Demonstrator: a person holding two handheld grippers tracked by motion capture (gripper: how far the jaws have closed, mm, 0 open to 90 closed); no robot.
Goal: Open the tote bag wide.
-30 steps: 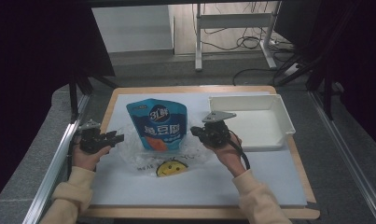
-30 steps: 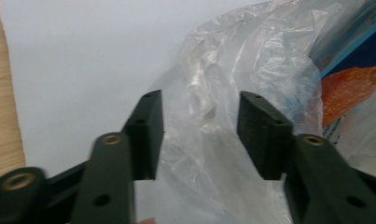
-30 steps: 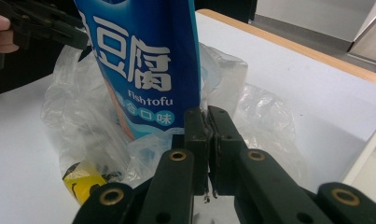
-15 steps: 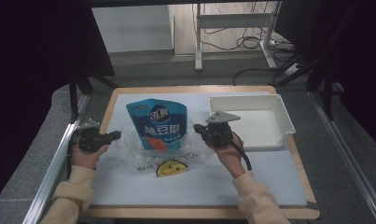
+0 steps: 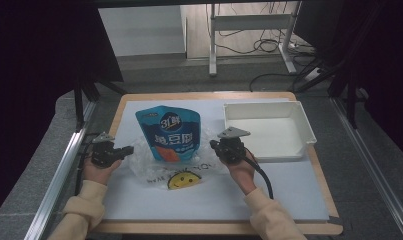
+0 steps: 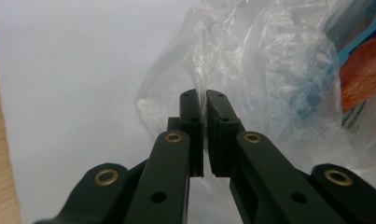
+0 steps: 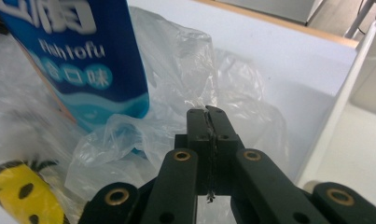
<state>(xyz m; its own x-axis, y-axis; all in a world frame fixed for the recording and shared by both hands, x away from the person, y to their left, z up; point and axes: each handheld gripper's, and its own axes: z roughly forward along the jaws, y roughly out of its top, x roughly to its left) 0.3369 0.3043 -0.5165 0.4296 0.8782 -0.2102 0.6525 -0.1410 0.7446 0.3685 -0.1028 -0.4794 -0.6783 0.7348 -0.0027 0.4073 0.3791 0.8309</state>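
Both grippers pinch a clear plastic bag, blue snack pouch half inside.
High view: pouch (image 5: 169,134) on white mat (image 5: 289,185), beside white tray (image 5: 269,131). Left gripper view: left gripper (image 6: 204,100) nearly closed on bag (image 6: 251,60) film. Right gripper view: right gripper (image 7: 208,113) clamped tight on bag edge w/ smiley print (image 7: 17,191) nearby.

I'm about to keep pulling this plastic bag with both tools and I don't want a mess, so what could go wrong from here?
1. Both tools, left and right, pinch only thin edges of the bag; the film may tear or slip out.
2. The blue pouch lies partly in the bag's mouth; pulling unevenly might slide it out.
3. The tray sits close beside the right tool, which may bump it.
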